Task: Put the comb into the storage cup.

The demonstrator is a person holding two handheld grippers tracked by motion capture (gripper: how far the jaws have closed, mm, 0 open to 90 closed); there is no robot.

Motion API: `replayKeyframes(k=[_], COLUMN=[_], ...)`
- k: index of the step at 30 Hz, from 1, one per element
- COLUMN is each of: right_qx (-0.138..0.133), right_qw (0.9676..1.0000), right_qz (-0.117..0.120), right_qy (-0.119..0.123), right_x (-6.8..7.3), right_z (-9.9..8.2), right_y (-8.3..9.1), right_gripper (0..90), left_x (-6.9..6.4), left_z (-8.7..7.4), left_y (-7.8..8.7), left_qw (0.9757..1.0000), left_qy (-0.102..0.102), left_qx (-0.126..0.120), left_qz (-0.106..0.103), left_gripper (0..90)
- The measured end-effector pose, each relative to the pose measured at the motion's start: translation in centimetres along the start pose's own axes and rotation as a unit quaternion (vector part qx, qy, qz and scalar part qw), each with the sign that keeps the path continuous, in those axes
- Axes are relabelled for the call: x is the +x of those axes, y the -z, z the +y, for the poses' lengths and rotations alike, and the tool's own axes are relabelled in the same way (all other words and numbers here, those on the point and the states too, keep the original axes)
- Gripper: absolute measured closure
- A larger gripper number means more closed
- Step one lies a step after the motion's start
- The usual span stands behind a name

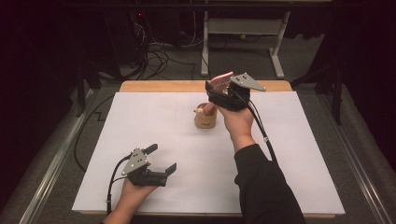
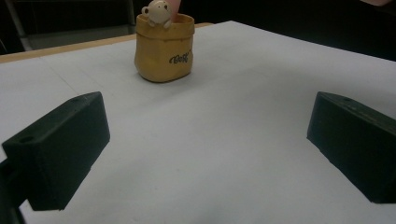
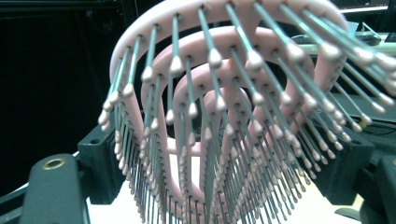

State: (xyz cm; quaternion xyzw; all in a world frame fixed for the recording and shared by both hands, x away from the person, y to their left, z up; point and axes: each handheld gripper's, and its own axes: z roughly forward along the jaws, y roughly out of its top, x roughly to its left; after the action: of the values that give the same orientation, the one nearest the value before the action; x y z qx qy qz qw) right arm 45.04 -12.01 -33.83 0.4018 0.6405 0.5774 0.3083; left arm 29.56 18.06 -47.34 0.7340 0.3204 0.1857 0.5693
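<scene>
your right claw [image 1: 219, 87] is pinching the pink hairbrush [image 3: 224, 93], handle dipping into the yellow bear cup [image 1: 205, 119] at the counter's [image 1: 140, 121] twelve o'clock. seating and releasing it remain. your left claw [image 1: 162, 158] is waiting spread at seven o'clock.

left gripper [image 1: 164, 158]: black body, two blocky black jaws, each with a small round hole near its tip
left plate: grey three-cornered plate [image 1: 134, 161] on top, dotted with small screws
left cable: black cable [image 1: 112, 184] trailed from the body
right gripper [image 1: 223, 93]: black body, brass-coloured insert in one jaw block
right plate: grey three-cornered plate [image 1: 247, 81] on top
right cable: black cable [image 1: 261, 133] with a pale band
sleeve: black long sleeve [image 1: 264, 184] on the right arm
</scene>
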Motion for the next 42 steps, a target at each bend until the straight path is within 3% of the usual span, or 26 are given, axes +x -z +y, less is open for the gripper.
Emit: replayKeyframes(k=[19,42], right_qx=[0.022,0.035], right_qw=[0.9997,0.9994], right_qz=[-0.001,0.001], right_qy=[0.004,0.003], right_x=[0.6,0.7], right_z=[-2.0,-3.3], right_y=[-2.0,-3.2], right_gripper=[20.3,20.2], left_x=[0.0,0.0], left_z=[-0.1,-0.2], left_y=[-0.1,-0.2], left_qw=[1.0000,1.0000], left_qy=[-0.003,0.000], left_qx=[0.002,0.004], left_qz=[-0.001,-0.005], left_gripper=[0.0,0.0])
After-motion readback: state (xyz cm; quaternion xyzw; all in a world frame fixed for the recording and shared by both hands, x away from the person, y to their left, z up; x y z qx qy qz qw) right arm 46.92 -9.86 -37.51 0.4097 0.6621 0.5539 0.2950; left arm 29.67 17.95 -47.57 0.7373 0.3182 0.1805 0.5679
